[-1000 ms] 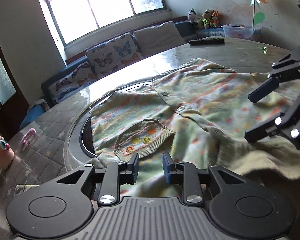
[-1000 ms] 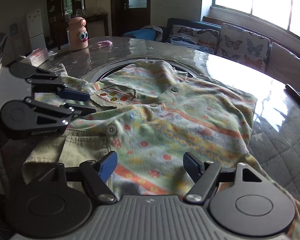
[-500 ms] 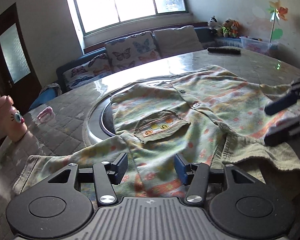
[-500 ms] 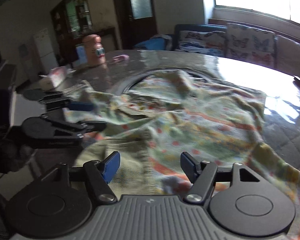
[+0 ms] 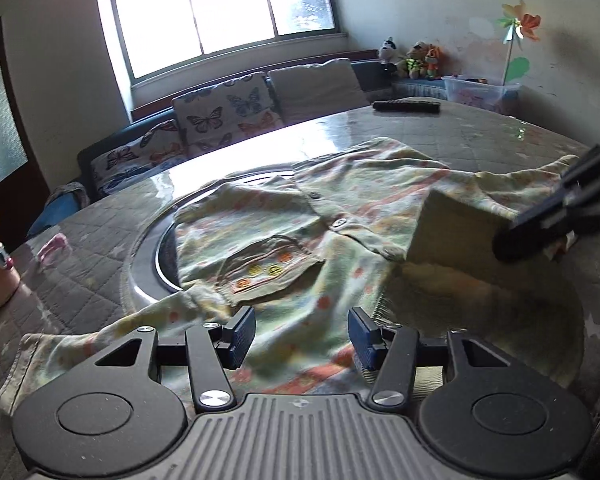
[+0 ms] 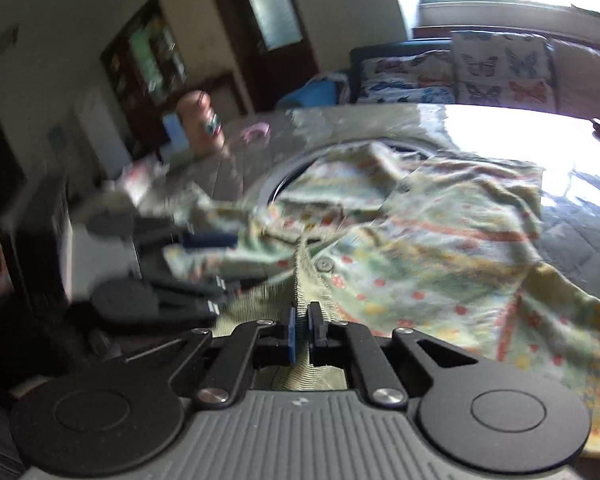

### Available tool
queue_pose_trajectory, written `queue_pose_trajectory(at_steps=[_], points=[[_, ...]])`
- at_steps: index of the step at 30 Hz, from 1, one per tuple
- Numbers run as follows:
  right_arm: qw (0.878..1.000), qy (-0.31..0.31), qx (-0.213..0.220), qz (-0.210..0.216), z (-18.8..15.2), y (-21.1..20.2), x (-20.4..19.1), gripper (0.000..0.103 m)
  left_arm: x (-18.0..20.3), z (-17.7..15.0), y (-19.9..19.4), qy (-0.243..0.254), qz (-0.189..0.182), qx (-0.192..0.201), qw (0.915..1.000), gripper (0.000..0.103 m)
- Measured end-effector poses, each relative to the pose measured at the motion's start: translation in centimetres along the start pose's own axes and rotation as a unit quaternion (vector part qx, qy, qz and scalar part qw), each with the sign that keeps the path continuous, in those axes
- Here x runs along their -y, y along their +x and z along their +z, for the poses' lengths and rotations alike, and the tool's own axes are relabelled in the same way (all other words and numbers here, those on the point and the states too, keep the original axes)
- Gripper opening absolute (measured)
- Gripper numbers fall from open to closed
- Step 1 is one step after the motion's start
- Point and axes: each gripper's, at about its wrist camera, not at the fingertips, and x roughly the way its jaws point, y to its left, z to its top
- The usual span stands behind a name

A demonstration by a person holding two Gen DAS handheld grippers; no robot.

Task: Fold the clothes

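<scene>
- While its two blue-padded fingers are pressed together, the right claw (image 6: 300, 330) pinches the ribbed olive hem of a child's shirt (image 6: 420, 248), lifting that edge off the table (image 6: 580, 240).
- Fabric runs straight out from this claw's tips, rising as a taut ridge toward a round button (image 6: 324, 265) just beyond.
- Spread wide, the left claw (image 5: 302, 330) holds nothing; its pads hover just above the shirt's (image 5: 300, 240) near edge, cloth showing between them.
- Just beyond the left claw lies the chest pocket (image 5: 268, 266), with small orange and yellow motifs.
- One sleeve (image 5: 80, 344) trails flat to the left of that claw.
- Farther out, the shirt spreads across a round inset ring (image 5: 152, 248) in the quilted, glossy table.
- At the table's far side rests a dark remote (image 5: 406, 106); a pink bottle (image 6: 200, 124) stands near the left rim.
</scene>
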Motion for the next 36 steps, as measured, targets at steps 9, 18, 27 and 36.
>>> queue_pose_trajectory(at_steps=[9,18,27,36], points=[[1.000,-0.017,-0.018,0.020,0.1,1.0,-0.8,0.008,2.8,-0.9,-0.1,0.059,-0.023,0.012,0.9979,0.055],[0.999,-0.028,0.024,0.032,1.5,0.9,-1.1,0.016,1.6,-1.2,-1.4,0.042,-0.035,0.014,0.9984,0.056],[0.994,-0.101,-0.025,-0.031,-1.8,3.9,-1.7,0.032,-0.8,1.1,-3.2,0.000,-0.022,0.046,0.9987,0.069],[0.992,-0.007,0.018,-0.127,-2.2,0.4,2.6,0.039,2.7,2.5,0.6,0.018,-0.057,0.041,0.9974,0.070]])
